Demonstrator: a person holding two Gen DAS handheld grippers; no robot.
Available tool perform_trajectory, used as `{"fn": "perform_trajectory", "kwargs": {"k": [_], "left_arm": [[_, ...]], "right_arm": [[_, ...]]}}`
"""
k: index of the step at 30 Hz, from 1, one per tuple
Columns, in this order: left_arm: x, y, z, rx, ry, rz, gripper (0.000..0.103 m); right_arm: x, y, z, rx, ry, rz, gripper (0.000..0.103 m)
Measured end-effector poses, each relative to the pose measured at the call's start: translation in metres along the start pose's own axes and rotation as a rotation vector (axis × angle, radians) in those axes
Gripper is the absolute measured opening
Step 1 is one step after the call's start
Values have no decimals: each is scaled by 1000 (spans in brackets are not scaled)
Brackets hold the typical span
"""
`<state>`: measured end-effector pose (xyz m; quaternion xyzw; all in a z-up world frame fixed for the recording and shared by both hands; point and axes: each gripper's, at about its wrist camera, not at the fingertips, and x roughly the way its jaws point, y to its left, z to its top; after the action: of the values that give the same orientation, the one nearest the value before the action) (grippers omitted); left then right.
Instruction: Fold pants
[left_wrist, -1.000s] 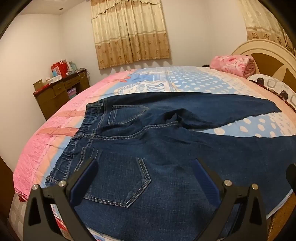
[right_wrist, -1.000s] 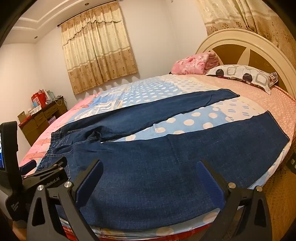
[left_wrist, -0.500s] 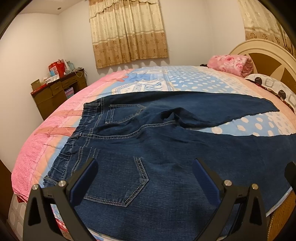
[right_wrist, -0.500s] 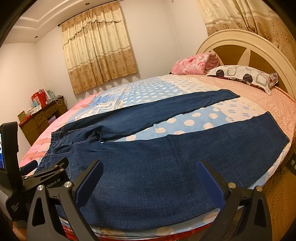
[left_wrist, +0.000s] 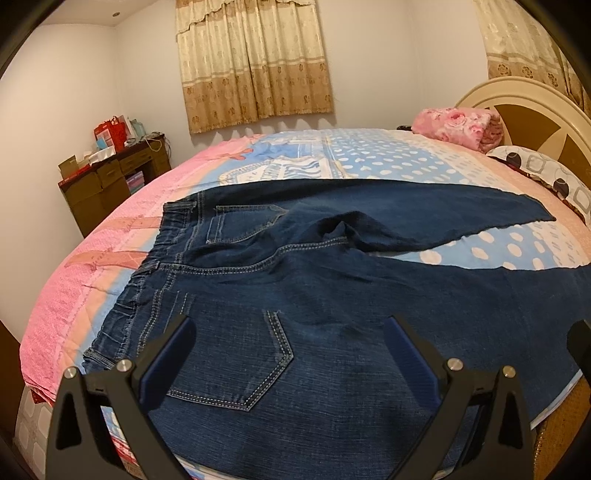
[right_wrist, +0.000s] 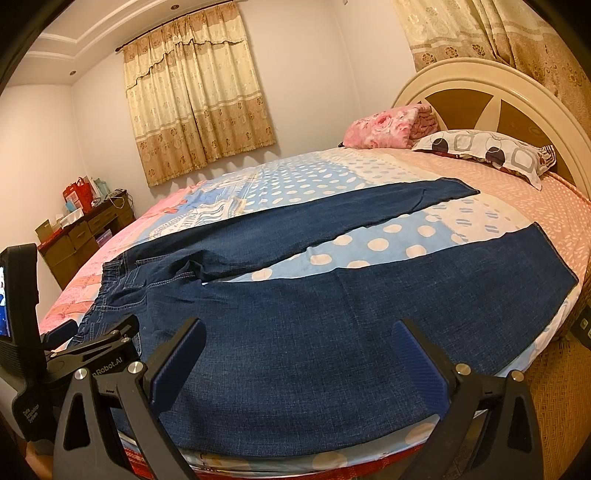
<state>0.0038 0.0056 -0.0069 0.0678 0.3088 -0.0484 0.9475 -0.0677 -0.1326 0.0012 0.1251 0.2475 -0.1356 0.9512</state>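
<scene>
Pants (left_wrist: 332, 317) matt woven denim; bedspread (left_wrist: 369, 162) soft cloth; headboard (right_wrist: 480, 81) glossy.

One pair of jeans (left_wrist: 332, 295), two grippers, one pillow (right_wrist: 487, 151), one folded blanket (right_wrist: 384, 127), one dresser (left_wrist: 110, 181)

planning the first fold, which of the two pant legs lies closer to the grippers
The near leg, running along the bed's front edge under both open grippers. The far leg angles away toward the pillow.

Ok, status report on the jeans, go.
Left gripper open over the seat. Right gripper open over the near leg. Jeans flat on the bed, legs spread, unfolded. Nothing in the way.
</scene>
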Motion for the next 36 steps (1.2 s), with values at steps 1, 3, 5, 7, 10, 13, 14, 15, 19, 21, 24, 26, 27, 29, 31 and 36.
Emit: {"fn": "perform_trajectory", "kwargs": {"k": [1,3,5,7,10,13,14,15,19,21,24,26,27,29,31,36], "left_arm": [[0,0,0,0,1,-2,103],[0,0,-1,0,1,-4,103],[0,0,-1,0,1,-3,103],[0,0,-1,-1,1,-4,103],[1,0,-1,-2,5,-6,103],[1,-1,-1,-1,4,-5,103],[1,-1,-1,0,4,-5,103],[1,-1,-1,0,5,-6,103],[1,-1,-1,-1,5,-6,103],[1,-1,-1,0,5,-6,103],[1,-1,-1,0,6,-6,103],[1,-1,-1,-1,6,-6,103],[1,-1,-1,-1,6,-6,103],[1,-2,-1,-1,6,-6,103],[1,-1,-1,0,6,-6,103],[1,-2,-1,0,7,-6,103]], "right_arm": [[0,0,0,0,0,0,101],[0,0,0,0,1,1,101],[0,0,0,0,0,1,101],[0,0,0,0,0,0,101],[1,0,0,0,2,1,101],[2,0,-1,1,7,1,101],[3,0,-2,2,7,1,101],[3,0,-2,2,8,1,101],[3,0,-2,1,9,0,101],[4,0,-2,1,9,0,101],[3,0,-2,1,11,1,101],[3,0,-2,1,11,1,101],[4,0,-2,0,12,1,101],[4,0,-3,1,12,2,101],[4,0,-3,1,13,1,101],[4,0,-4,1,14,1,101]]}}
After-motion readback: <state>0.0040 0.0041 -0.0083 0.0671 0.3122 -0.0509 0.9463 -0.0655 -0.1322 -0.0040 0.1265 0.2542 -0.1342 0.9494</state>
